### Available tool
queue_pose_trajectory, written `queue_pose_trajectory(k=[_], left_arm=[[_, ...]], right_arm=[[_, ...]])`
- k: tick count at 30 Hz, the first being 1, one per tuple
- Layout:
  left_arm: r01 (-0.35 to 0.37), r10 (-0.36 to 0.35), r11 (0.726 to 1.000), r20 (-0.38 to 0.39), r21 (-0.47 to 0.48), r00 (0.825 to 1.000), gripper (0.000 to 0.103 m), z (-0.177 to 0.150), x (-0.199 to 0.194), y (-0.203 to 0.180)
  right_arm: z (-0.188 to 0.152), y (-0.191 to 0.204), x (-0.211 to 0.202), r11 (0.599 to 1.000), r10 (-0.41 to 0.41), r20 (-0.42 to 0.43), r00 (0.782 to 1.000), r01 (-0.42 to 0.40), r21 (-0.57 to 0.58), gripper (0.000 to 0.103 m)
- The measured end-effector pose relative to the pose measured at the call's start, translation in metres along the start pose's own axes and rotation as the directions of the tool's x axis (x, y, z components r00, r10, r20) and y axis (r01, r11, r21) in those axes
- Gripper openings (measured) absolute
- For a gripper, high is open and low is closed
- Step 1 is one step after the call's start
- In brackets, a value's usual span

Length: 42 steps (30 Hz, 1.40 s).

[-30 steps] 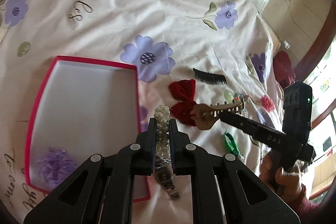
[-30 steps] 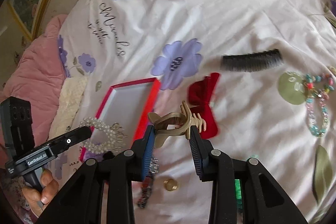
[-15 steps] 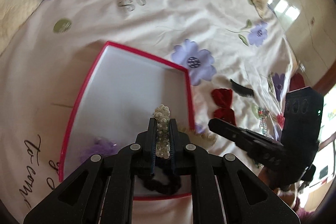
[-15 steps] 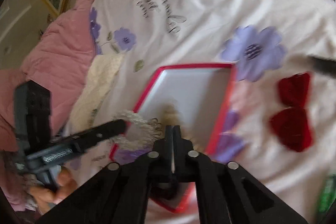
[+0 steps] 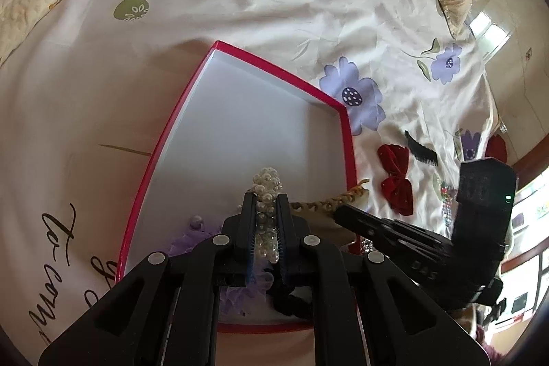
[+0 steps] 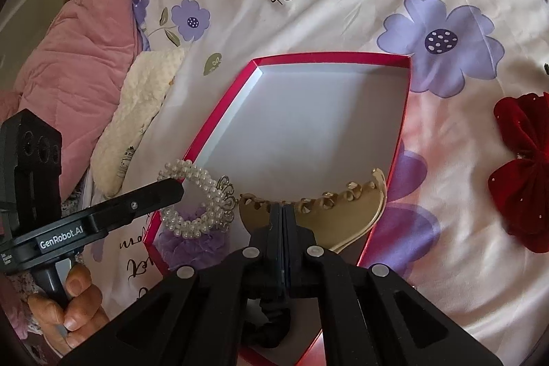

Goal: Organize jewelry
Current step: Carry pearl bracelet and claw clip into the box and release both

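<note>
A red-rimmed white box (image 5: 264,132) (image 6: 329,112) lies on the flowered bedsheet. My left gripper (image 5: 263,211) is shut on a pearl bracelet (image 5: 264,191) and holds it over the box's near end; the bracelet also shows in the right wrist view (image 6: 202,194). My right gripper (image 6: 283,215) is shut on a gold claw hair clip (image 6: 329,208) over the box's right side; the clip also shows in the left wrist view (image 5: 329,204). A purple flower piece (image 6: 192,242) and a black scrunchie (image 6: 271,331) lie in the box.
A red velvet bow (image 5: 396,180) (image 6: 521,170) and a black comb clip (image 5: 420,150) lie on the sheet right of the box, with a beaded bracelet (image 5: 446,198) beyond. A pink quilt (image 6: 68,57) and a cream cloth (image 6: 137,112) lie to the left.
Both grippers moved from the loose items to over the box, carrying the pearl bracelet and the gold clip. The right jaws have closed tighter on the clip.
</note>
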State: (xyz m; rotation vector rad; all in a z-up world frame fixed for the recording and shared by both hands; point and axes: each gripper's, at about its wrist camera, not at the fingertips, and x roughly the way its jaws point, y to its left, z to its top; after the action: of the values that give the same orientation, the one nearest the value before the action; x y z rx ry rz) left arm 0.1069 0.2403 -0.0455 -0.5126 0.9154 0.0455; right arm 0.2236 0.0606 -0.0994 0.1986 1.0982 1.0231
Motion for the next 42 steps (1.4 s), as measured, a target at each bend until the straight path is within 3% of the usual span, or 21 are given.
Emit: queue_pose_trajectory(k=[1,3,6,10,16,19,21,22,24,26,33,37,40,42], left_arm=[[0.001,-0.001,1.0,-0.002,-0.004,1.0,0.009,0.0,0.001,0.001],[0.003,-0.003,1.0,-0.007,-0.011,1.0,0.009,-0.001,0.003,0.004],[0.008,-0.008,1.0,-0.012,-0.016,1.0,0.009,-0.002,0.004,0.005],[0.008,-0.009,1.0,-0.011,-0.011,1.0,0.009,-0.003,0.004,0.004],[0.01,-0.01,1.0,-0.006,-0.017,1.0,0.009,-0.004,0.0,0.007],[0.012,-0.012,1.0,-0.008,-0.021,1.0,0.009,-0.004,0.0,0.009],[0.013,-0.013,1.0,-0.009,-0.023,1.0,0.009,-0.004,-0.001,0.01],[0.015,-0.015,1.0,-0.009,-0.024,1.0,0.009,-0.004,-0.001,0.011],[0.016,-0.016,1.0,-0.01,-0.026,1.0,0.009,-0.004,-0.001,0.012],[0.016,-0.016,0.999,-0.013,-0.029,1.0,0.009,-0.004,-0.001,0.014],[-0.001,0.0,0.998,-0.018,-0.057,1.0,0.009,-0.003,0.0,0.025],[-0.002,0.001,0.998,-0.012,-0.069,1.0,0.009,-0.001,0.0,0.029],[0.0,-0.001,0.998,-0.011,-0.067,1.0,0.009,0.001,0.001,0.028],[0.002,-0.003,0.998,-0.011,-0.068,1.0,0.009,0.003,0.003,0.028]], right_arm=[[-0.001,-0.001,-0.001,1.0,0.003,-0.007,1.0,-0.003,0.009,0.0],[-0.003,-0.001,-0.01,0.999,0.034,-0.002,0.999,-0.034,0.018,0.005],[-0.012,0.001,-0.021,1.0,0.013,-0.004,1.0,-0.013,0.002,0.014],[-0.027,-0.003,-0.027,1.0,-0.001,-0.014,1.0,0.001,0.019,0.039],[-0.029,-0.008,-0.017,0.999,0.0,-0.038,0.999,0.002,0.035,0.041],[-0.022,-0.011,-0.012,0.998,-0.003,-0.026,1.0,0.005,0.069,0.051],[-0.018,-0.011,-0.009,0.997,-0.011,-0.012,1.0,0.012,0.075,0.047],[-0.016,-0.01,-0.006,0.997,-0.029,-0.011,1.0,0.029,0.065,0.033],[-0.013,-0.009,-0.002,0.998,-0.021,-0.013,1.0,0.021,0.06,0.021],[-0.008,-0.005,-0.001,0.999,-0.007,-0.011,1.0,0.008,0.04,0.0],[0.008,-0.007,0.009,0.999,-0.005,-0.03,1.0,0.007,0.053,0.0],[0.008,-0.011,0.008,0.994,-0.005,-0.032,0.999,0.009,0.106,0.022],[0.007,-0.013,0.008,0.99,-0.069,-0.011,0.998,0.07,0.125,0.025],[0.008,-0.017,0.009,0.986,-0.064,0.0,0.998,0.063,0.157,0.025]])
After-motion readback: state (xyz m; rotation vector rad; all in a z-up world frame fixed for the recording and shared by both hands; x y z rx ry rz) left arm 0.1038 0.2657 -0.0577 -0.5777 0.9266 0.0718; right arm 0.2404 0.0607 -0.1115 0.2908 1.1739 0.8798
